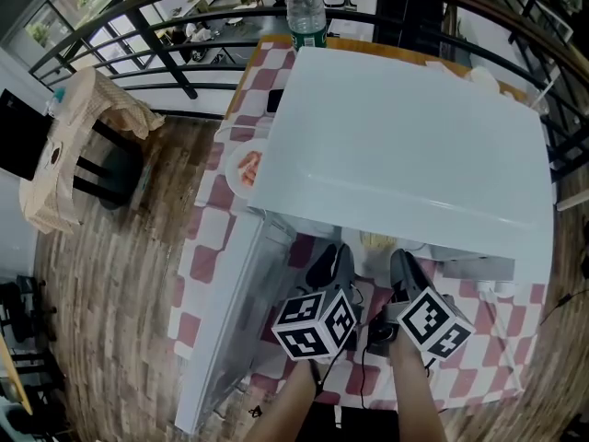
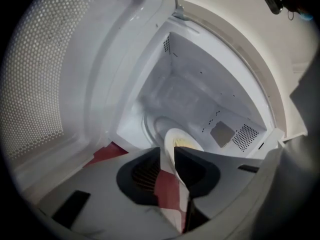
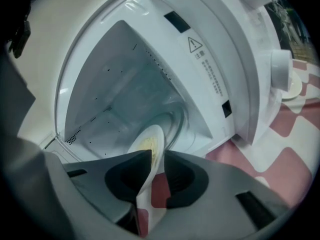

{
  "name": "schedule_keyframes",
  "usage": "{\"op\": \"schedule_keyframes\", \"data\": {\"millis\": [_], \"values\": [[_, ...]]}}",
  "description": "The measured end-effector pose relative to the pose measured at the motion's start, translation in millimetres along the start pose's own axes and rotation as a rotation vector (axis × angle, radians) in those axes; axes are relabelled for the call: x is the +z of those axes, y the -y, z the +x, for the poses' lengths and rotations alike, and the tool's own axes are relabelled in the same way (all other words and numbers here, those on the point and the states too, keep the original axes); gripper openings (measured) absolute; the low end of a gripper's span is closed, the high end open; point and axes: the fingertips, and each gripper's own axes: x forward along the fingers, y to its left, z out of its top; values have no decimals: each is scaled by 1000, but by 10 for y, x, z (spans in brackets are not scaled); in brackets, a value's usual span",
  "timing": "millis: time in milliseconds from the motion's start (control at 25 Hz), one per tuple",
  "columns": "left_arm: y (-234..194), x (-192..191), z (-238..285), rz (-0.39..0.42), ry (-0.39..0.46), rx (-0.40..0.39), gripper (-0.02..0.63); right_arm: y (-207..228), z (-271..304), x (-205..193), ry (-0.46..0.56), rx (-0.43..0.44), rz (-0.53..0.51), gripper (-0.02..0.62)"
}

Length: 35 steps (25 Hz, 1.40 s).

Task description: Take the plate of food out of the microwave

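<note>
print is scarce: a warning label (image 3: 202, 66) on the microwave (image 1: 405, 145) frame carries a triangle sign and lines of small characters too fine to read. a clear bottle (image 1: 305, 7) behind the oven has a green band whose words cannot be made out. each gripper's cube shows black-and-white square markers.

left gripper (image 2: 169, 151) stands with its jaws spread. the rim of the plate of food (image 2: 180, 140) runs between them, lying against one jaw, with checked cloth showing in the gap beside the other. right gripper (image 3: 157, 154) is likewise spread around the opposite rim, not pinching it. the white plate, with yellowish food on it, sits at the mouth of the open oven, partly under the front edge of its top in the head view. the door (image 1: 230, 293) hangs open to the left, its mesh window pale.

the oven rests on a red-and-white checked tablecloth (image 1: 221, 201). a second plate (image 1: 247, 168) with orange food lies beside it. a white knob (image 3: 280, 71) juts from the control side. below is a wooden plank floor (image 1: 120, 274), a chair (image 1: 83, 145) draped in beige fabric, and a dark metal railing (image 1: 156, 44).
</note>
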Motion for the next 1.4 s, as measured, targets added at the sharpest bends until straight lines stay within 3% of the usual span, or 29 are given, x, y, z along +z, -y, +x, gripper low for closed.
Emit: {"op": "schedule_keyframes", "data": {"millis": [280,640,1400], "values": [[65,-112,112,4,-60,-39,113,-16,69,-71,-20,18,8,103],[63,-122,146,-10,-58,-54,94,-72,118,-95,-6,34,29,51],[175,-282,-8,-68,-94,-111,91,-18,-141,-76,74,23,87,34]]}}
